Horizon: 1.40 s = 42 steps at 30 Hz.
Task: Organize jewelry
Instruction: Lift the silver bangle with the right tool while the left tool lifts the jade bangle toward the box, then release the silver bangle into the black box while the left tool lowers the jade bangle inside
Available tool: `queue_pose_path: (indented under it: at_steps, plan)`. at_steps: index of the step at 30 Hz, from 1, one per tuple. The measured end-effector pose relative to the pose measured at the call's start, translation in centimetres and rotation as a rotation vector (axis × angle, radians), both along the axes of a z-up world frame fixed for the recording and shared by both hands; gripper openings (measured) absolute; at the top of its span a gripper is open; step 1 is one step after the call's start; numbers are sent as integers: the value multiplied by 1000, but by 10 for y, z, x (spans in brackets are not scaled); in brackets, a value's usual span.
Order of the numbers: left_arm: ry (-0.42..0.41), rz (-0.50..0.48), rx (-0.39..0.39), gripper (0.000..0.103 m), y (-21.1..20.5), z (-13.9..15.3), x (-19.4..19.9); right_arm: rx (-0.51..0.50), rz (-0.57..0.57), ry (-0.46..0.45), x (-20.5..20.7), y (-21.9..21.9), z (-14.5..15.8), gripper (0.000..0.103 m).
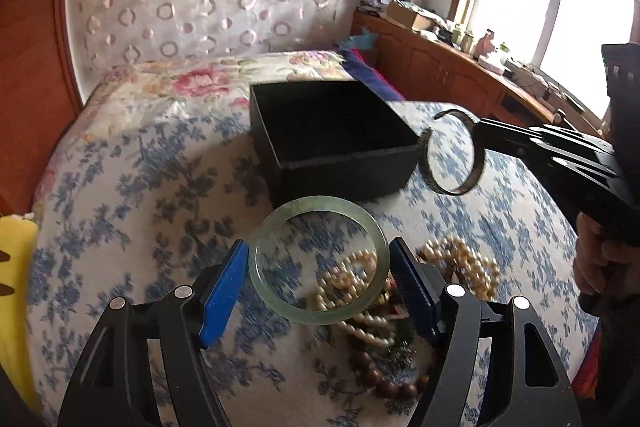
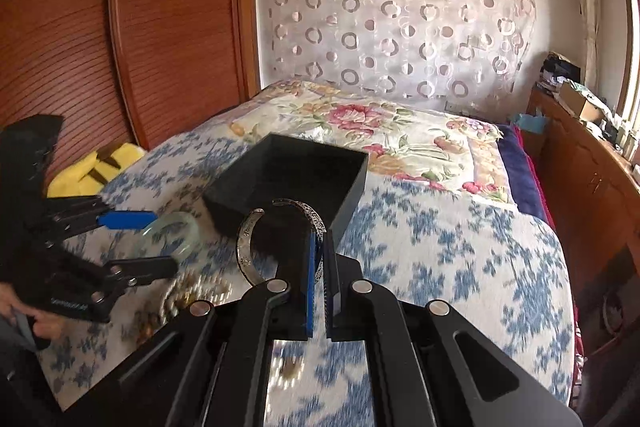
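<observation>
A pale green jade bangle (image 1: 316, 202) hangs just above the bed, and my left gripper (image 1: 318, 247) is shut on it, its blue pads pressing both sides. In the right wrist view the same bangle (image 2: 196, 235) and left gripper (image 2: 166, 239) show at the left. My right gripper (image 2: 320, 241) is shut on a silver open cuff (image 2: 244, 239), held upright in front of the open black box (image 2: 354, 195). From the left wrist view the cuff (image 1: 478, 163) and right gripper (image 1: 482, 127) hover beside the box (image 1: 348, 165) at its right corner. The box's inside looks dark and bare.
A pile of pearl strands (image 1: 460, 263) and a brown bead bracelet (image 1: 390, 385) lie on the blue-flowered bedspread (image 1: 132, 195) below the bangle. A yellow cushion (image 2: 96, 167) sits at the left edge. A wooden cabinet (image 1: 440, 67) runs along the right, under the window.
</observation>
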<state>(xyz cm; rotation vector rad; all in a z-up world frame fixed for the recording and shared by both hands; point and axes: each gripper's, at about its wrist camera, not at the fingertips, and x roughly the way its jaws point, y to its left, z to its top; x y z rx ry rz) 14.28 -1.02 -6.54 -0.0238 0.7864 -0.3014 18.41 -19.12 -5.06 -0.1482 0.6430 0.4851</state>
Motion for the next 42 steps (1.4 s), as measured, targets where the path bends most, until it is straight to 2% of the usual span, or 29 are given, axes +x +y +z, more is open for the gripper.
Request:
queue_pose_path:
  at_steps: [6,11,16,26,33,42]
  plan:
    - [-34,20,7,69,8,13,13,18,-11,22,35,11,-3,4]
    - [-57,34,14,69,9,21,23,84,-12,64,59,14,-8,4]
    - [-78,34,30,69,4,31,34,100,5,72,71,20,-11,5]
    - [-83,21,66,69,-15,33,59,69,-9,34,52,1,-3,6]
    - [-59,26,104,69,-28,23,81,64,-6,17,30,-14,-5,6]
    - [-45,30,132,69,-37,16,92,65,11,-3,7,-19,-4,6]
